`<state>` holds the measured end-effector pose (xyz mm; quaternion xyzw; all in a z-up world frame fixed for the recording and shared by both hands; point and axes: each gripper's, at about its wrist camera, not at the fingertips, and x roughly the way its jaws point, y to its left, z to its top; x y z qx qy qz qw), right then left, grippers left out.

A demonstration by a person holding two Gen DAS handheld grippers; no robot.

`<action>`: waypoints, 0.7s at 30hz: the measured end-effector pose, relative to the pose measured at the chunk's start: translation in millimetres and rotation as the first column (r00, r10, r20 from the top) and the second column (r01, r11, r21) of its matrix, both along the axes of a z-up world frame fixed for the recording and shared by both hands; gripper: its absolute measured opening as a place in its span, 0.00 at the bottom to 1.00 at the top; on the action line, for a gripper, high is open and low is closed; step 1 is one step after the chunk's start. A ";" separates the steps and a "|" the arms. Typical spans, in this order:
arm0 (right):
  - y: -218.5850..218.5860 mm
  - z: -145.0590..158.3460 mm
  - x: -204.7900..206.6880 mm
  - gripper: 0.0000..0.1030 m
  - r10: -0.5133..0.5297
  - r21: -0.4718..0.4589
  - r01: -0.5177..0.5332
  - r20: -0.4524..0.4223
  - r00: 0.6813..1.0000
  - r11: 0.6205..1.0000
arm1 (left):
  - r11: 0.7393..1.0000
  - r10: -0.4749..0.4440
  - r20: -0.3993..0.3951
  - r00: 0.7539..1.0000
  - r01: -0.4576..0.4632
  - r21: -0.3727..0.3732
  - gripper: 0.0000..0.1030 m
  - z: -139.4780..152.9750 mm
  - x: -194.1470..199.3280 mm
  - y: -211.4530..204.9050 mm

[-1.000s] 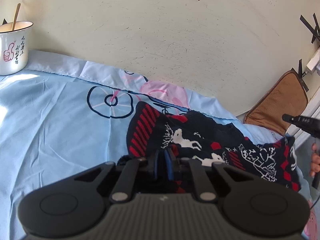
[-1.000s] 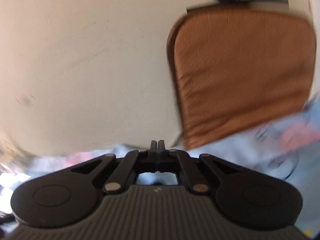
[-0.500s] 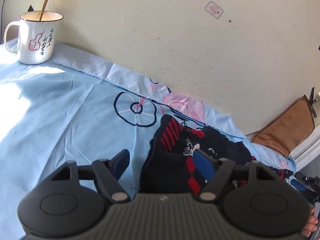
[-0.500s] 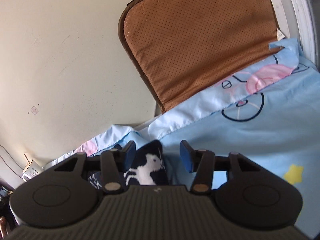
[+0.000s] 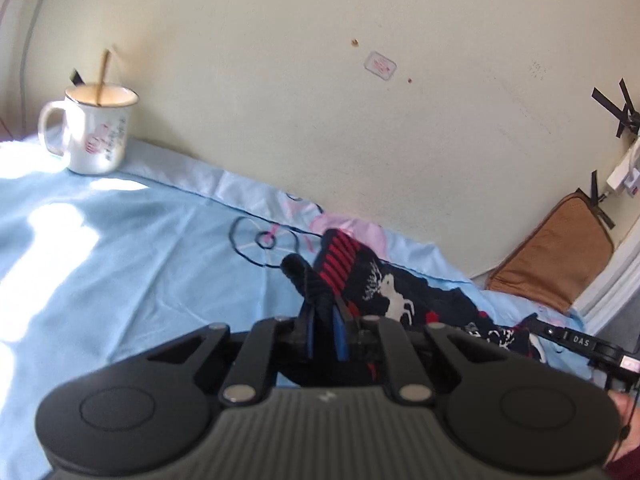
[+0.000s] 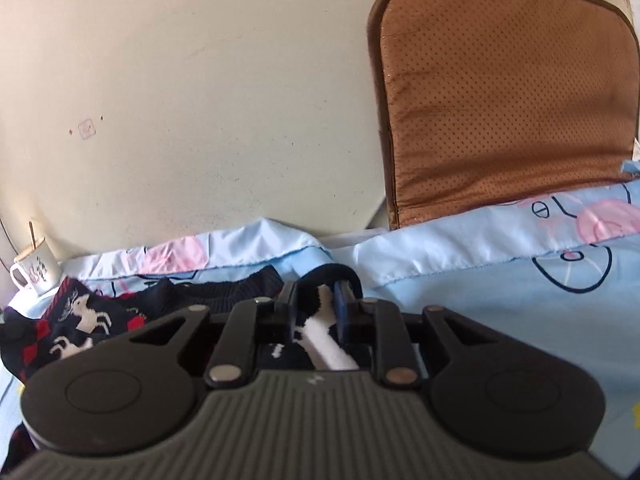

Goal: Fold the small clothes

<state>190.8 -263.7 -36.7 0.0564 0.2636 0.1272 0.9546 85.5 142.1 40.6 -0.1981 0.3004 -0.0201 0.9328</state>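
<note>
A small dark navy sweater point(image 5: 400, 292) with red stripes and white reindeer lies on the light blue sheet point(image 5: 120, 260) near the wall. My left gripper point(image 5: 323, 322) is shut on a dark fold at the sweater's left edge, which sticks up between the fingers. My right gripper point(image 6: 316, 304) is shut on the sweater's other edge, a dark and white fold point(image 6: 320, 320) pinched between its fingers. The rest of the sweater point(image 6: 80, 316) spreads to the left in the right wrist view. The right gripper's body shows at the right edge of the left wrist view point(image 5: 580, 344).
A white mug point(image 5: 96, 136) with a stick in it stands on the sheet by the wall at the left; it also shows in the right wrist view point(image 6: 36, 272). A brown cushion point(image 6: 504, 100) leans against the wall at the right. The cream wall point(image 5: 320, 100) runs close behind.
Half a second ago both grippers were open around the sweater's edges. Both have now shut on the fabric, the left one lifting a dark fold.
</note>
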 end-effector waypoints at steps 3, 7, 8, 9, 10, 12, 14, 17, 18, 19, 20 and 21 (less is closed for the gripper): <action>2.6 -9.0 6.7 0.25 0.046 -0.050 -0.049 -0.065 0.997 0.998 | 0.996 0.060 -0.035 0.998 -0.062 -0.070 0.09 -9.9 -14.7 16.2; -20.0 11.7 -8.0 0.28 -0.020 0.133 0.020 -0.002 1.000 0.991 | 0.996 0.044 -0.076 0.996 -0.049 -0.071 0.10 -24.7 -13.9 10.5; -22.6 13.1 -10.9 0.32 -0.038 0.163 0.036 0.004 0.999 0.986 | 0.997 0.040 -0.070 0.997 -0.044 -0.065 0.11 -26.8 -13.6 9.3; -24.3 13.5 -11.5 0.37 -0.046 0.172 0.045 0.000 0.999 0.984 | 0.997 0.036 -0.063 0.997 -0.041 -0.066 0.11 -28.6 -12.6 9.1; -24.0 12.0 -10.1 0.39 -0.048 0.164 0.049 -0.012 0.999 0.985 | 0.997 0.033 -0.057 0.998 -0.038 -0.074 0.11 -31.0 -11.2 10.0; -21.0 5.1 -5.3 0.39 -0.041 0.151 0.046 -0.036 0.999 0.987 | 0.994 0.021 -0.032 0.999 -0.024 -0.102 0.12 -38.8 -10.6 13.0; -11.7 -14.0 10.1 0.35 -0.007 0.057 0.013 -0.108 0.994 0.998 | 0.990 0.013 -0.037 0.999 -0.018 -0.137 0.12 -49.9 -7.5 16.6; -11.0 -18.9 15.1 0.52 -0.041 0.018 0.043 -0.107 0.993 0.999 | 0.987 0.010 -0.081 0.997 -0.023 -0.159 0.12 -62.1 -2.8 22.3; -15.9 -13.7 12.8 0.51 -0.059 0.039 0.063 -0.110 0.992 0.997 | 0.985 0.008 -0.081 0.997 -0.022 -0.169 0.13 -61.9 -3.8 23.8; -22.6 -9.4 5.2 0.50 -0.072 0.059 0.078 -0.086 0.994 0.995 | 0.985 0.010 -0.076 0.997 -0.023 -0.172 0.13 -61.9 -4.9 24.4; -26.2 -4.1 -5.1 0.51 -0.076 0.080 0.080 -0.059 0.995 0.994 | 0.985 0.012 -0.077 0.997 -0.025 -0.169 0.15 -62.2 -4.9 24.3; -30.2 0.4 -16.9 0.51 -0.069 0.106 0.074 -0.045 0.997 0.992 | 0.985 0.009 -0.076 0.997 -0.021 -0.170 0.17 -62.2 -4.8 23.8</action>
